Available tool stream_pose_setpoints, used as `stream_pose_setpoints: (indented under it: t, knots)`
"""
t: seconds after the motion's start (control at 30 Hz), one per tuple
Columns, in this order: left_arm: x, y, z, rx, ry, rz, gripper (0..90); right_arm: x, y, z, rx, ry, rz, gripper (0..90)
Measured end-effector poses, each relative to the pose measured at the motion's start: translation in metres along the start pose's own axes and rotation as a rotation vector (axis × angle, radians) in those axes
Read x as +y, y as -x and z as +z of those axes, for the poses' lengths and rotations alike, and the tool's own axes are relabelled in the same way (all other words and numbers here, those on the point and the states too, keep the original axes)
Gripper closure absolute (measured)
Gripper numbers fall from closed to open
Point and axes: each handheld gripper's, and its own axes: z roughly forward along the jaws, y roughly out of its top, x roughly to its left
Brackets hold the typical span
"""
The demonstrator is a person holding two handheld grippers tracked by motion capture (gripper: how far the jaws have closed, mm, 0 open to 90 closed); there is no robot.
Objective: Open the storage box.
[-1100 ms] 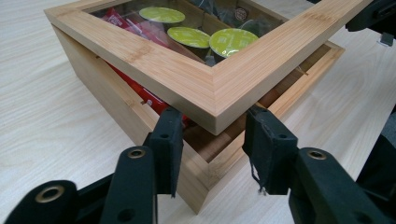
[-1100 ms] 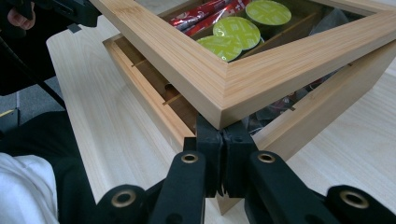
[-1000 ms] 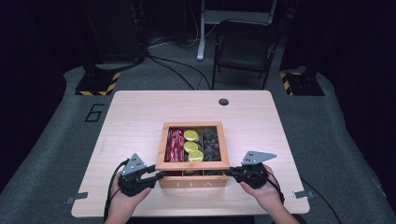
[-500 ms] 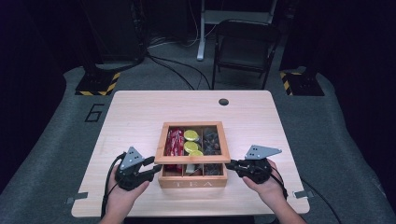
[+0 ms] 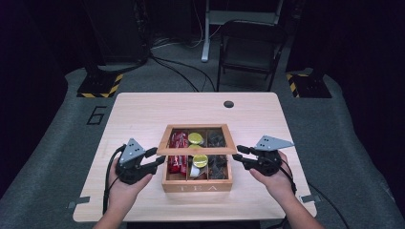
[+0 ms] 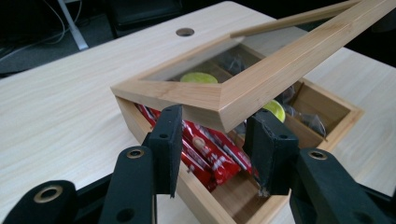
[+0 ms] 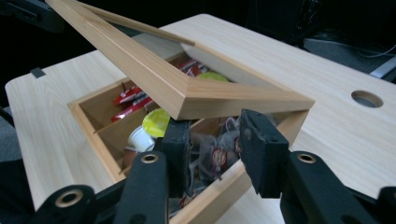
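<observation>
A wooden tea box [image 5: 197, 183] stands at the table's front middle. Its glass-paned lid [image 5: 196, 151] is hinged at the far side and tilted up at the front. My left gripper [image 5: 156, 157] is open at the lid's front left corner [image 6: 219, 105], which sits just above and between the jaws. My right gripper [image 5: 237, 153] is open under the front right corner [image 7: 243, 105] in the same way. Inside lie red sachets [image 6: 210, 149], yellow-topped capsules [image 7: 156, 122] and dark wrapped tea bags [image 7: 217, 156].
The light wooden table [image 5: 143, 114] has a round cable hole [image 5: 229, 104] near its far edge. A folding chair [image 5: 248, 47] and cables stand on the floor beyond. A person's hands come in from the near edge on either side of the box.
The lid lay flat on the box a second ago; its front edge has since risen. Both grippers have moved in to the lid's front corners and upward.
</observation>
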Motion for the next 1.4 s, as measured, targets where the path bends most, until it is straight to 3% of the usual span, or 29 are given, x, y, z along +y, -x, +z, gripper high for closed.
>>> stream_pose_setpoints:
  t: [0.3,0.43,0.77,0.87,1.0,1.1,1.4]
  knots:
    - [0.008,-0.009,0.005,0.015,0.038,-0.002,55.3,0.017,0.005,0.007,-0.018,0.016,-0.042,60.5]
    - [0.008,-0.013,0.012,0.021,0.031,-0.009,55.5,0.02,0.006,0.007,-0.02,0.024,-0.019,61.0]
    - [0.019,-0.027,0.039,0.064,0.044,-0.014,57.1,0.032,0.014,0.008,-0.013,0.041,-0.018,61.9]
    - [0.021,-0.029,0.041,0.072,0.055,-0.014,58.2,0.036,0.017,0.008,-0.014,0.048,-0.03,62.1]
    - [0.025,-0.033,0.042,0.068,0.064,-0.039,58.9,0.041,0.021,0.01,-0.011,0.057,0.0,60.1]
    - [0.031,-0.036,0.043,0.065,0.053,-0.037,59.1,0.041,0.025,0.02,-0.05,0.054,-0.008,58.8]
    - [0.039,-0.041,0.046,0.067,0.07,-0.053,59.4,0.044,0.036,0.042,-0.099,0.046,0.006,58.3]
